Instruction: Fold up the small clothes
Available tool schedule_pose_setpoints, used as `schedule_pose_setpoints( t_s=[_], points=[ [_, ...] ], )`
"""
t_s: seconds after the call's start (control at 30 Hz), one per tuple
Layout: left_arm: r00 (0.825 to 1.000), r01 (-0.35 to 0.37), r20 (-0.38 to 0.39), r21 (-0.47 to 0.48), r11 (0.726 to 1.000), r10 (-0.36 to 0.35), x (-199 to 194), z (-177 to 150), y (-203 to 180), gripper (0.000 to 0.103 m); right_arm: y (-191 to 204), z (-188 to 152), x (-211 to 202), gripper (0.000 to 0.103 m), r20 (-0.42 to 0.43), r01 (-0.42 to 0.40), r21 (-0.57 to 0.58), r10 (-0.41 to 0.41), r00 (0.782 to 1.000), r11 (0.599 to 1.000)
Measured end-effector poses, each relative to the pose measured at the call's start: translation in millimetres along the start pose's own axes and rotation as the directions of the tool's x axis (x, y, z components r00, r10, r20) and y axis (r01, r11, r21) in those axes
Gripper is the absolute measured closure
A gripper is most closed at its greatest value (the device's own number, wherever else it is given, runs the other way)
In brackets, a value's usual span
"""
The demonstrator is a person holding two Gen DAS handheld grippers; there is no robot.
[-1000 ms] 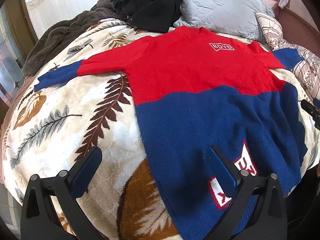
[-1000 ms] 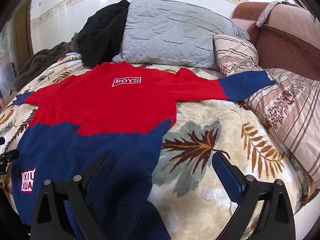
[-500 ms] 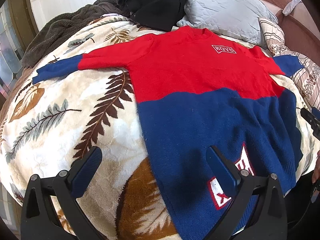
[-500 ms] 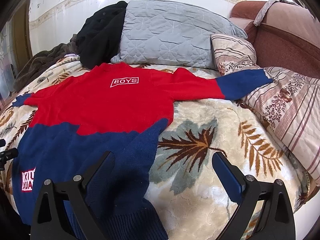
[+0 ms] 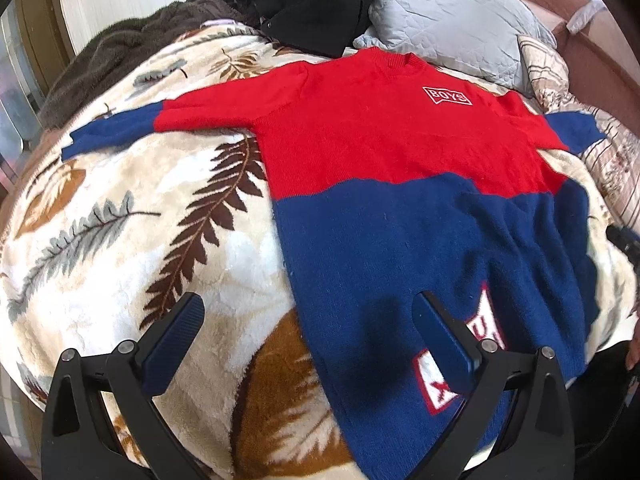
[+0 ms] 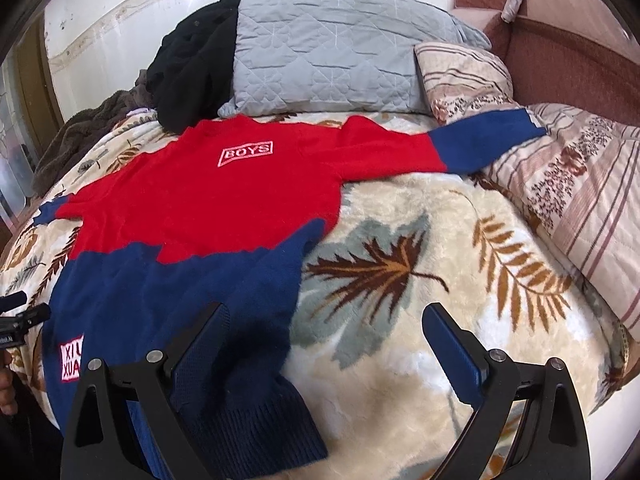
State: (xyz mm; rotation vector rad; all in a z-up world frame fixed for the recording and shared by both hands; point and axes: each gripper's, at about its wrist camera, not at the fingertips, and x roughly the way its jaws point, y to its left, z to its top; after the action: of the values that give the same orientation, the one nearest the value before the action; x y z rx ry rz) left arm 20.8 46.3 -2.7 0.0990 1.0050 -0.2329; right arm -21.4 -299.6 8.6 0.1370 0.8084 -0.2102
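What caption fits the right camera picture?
Open right gripper hovers over a red and blue sweater spread flat on a leafy blanket.

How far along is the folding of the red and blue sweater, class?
Done: the sweater lies spread flat on the leaf blanket, sleeves out. In hand: nothing; the left gripper and right gripper hover open near its hem. Left: every fold, since no sleeve or side is turned in yet.

Bright daylight all over, white wall (image 6: 132, 12) shining at the far side, soft dark shadows under the near fingers, round bent picture, black corners, slightly blurry near the edges
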Motion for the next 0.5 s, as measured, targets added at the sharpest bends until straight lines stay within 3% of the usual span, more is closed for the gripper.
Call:
schedule_pose_setpoints(
  t_s=[0.17,0.3,0.37,0.4,0.43,0.47,0.5],
  points=[
    [0.988,0.109,-0.098,-0.087,0.99,-0.117,-2.7,-10.2,11.9,0.0,-13.9,-9.1,0.0,0.006,-0.071,-0.06,0.007,0.06,0.996,0.998],
    [0.952,0.222,-0.178,-0.154,0.963,-0.248,1.7,-33.8,5.0,0.0,-13.7,-24.9,14.0,0.007,-0.166,-0.125,0.006,0.124,0.978,0.992],
    [0.935,0.251,-0.215,-0.16,0.955,-0.282,7.7,-44.6,-7.5,0.0,-6.9,-32.8,22.7,0.015,-0.203,-0.169,-0.012,0.163,0.965,0.985],
    [0.946,0.228,-0.203,-0.136,0.964,-0.252,5.9,-46.7,-14.9,0.0,-1.4,-36.9,28.4,0.024,-0.232,-0.197,-0.023,0.186,0.955,0.98],
    [0.955,0.21,-0.192,-0.107,0.972,-0.228,3.9,-47.5,-21.4,0.001,3.7,-40.6,32.8,0.026,-0.253,-0.206,-0.037,0.19,0.949,0.978],
    [0.958,0.208,-0.184,-0.077,0.975,-0.219,2.4,-47.6,-27.8,0.013,8.6,-42.3,32.0,0.028,-0.236,-0.19,-0.072,0.168,0.957,0.979],
    [0.966,0.18,-0.179,-0.046,0.983,-0.185,-0.2,-47.4,-34.1,0.034,13.7,-43.2,28.9,0.054,-0.217,-0.2,-0.103,0.174,0.96,0.974]
  ],
)
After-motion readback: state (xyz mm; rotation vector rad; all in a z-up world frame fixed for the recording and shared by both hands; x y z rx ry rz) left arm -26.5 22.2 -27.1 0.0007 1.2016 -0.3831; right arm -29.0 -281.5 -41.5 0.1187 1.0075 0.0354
